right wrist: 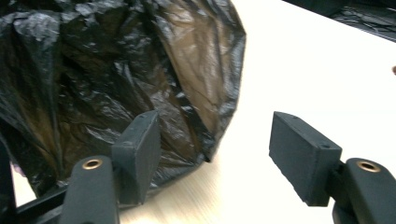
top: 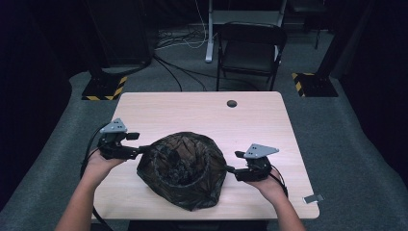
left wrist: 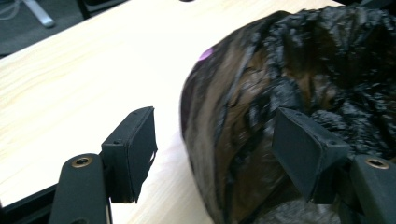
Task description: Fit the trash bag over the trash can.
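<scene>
Black bag (top: pixel 183 168) mid-bench (top: pixel 202 108); left gripper (top: pixel 137 150) at 9 o'clock, right gripper (top: pixel 231 169) at 3, both wide open, empty. Thin plastic could tear if pinched and pulled.

— Where does the bin bag (top: pixel 183 168) sit?

— On the table (top: pixel 202 108), in its near half and about midway across, mouth upward.

— And the grippers?

— One at each side of it. The left gripper (top: pixel 139 150) is at the bag's left edge, its jaws apart with the bag's rim (left wrist: pixel 224 140) between them. The right gripper (top: pixel 230 170) is at the bag's right edge, jaws apart, one against the bag's wall (right wrist: pixel 196 93) and the other over bare table.

— Anything behind?

— A folding chair (top: pixel 250 48) on the floor beyond the table's far edge, and a small round hole (top: pixel 232 103) in the tabletop near that edge.
</scene>
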